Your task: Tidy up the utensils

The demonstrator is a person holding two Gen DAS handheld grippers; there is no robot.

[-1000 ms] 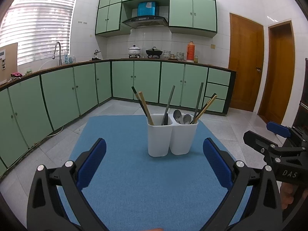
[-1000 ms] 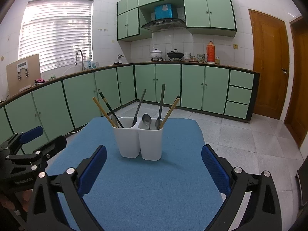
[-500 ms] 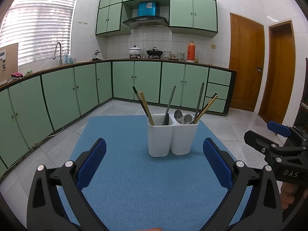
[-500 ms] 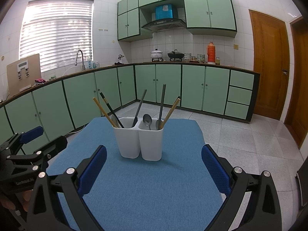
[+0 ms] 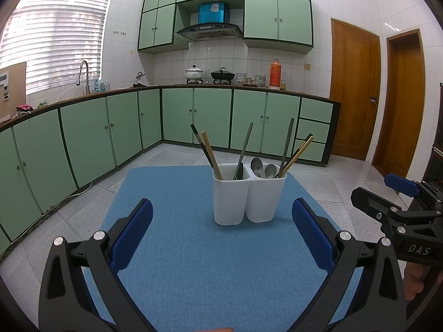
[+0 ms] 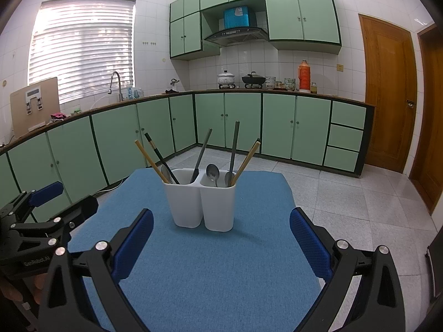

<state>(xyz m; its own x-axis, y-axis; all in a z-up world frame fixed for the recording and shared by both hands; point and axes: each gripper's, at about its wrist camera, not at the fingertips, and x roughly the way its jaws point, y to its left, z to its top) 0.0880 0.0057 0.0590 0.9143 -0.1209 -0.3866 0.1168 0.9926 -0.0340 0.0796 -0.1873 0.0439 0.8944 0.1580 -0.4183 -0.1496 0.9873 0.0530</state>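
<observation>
A white two-compartment utensil holder point(image 5: 247, 197) point(image 6: 203, 202) stands on the blue mat point(image 5: 199, 271) point(image 6: 221, 271). Chopsticks, dark-handled utensils and spoons point(image 5: 261, 167) point(image 6: 212, 173) stick up from both compartments. My left gripper point(image 5: 221, 221) is open, short of the holder, with nothing between its blue pads. My right gripper point(image 6: 221, 227) is likewise open and empty, facing the holder from a little further right. Each gripper shows at the edge of the other's view: the right gripper point(image 5: 398, 202) and the left gripper point(image 6: 41, 207).
The mat covers a table with its edges falling to a tiled floor point(image 6: 346, 207). Green cabinets point(image 5: 193, 116) run along the back and left walls. Two wooden doors point(image 5: 354, 94) stand at the right. A person's fingers point(image 5: 415, 282) hold the right gripper.
</observation>
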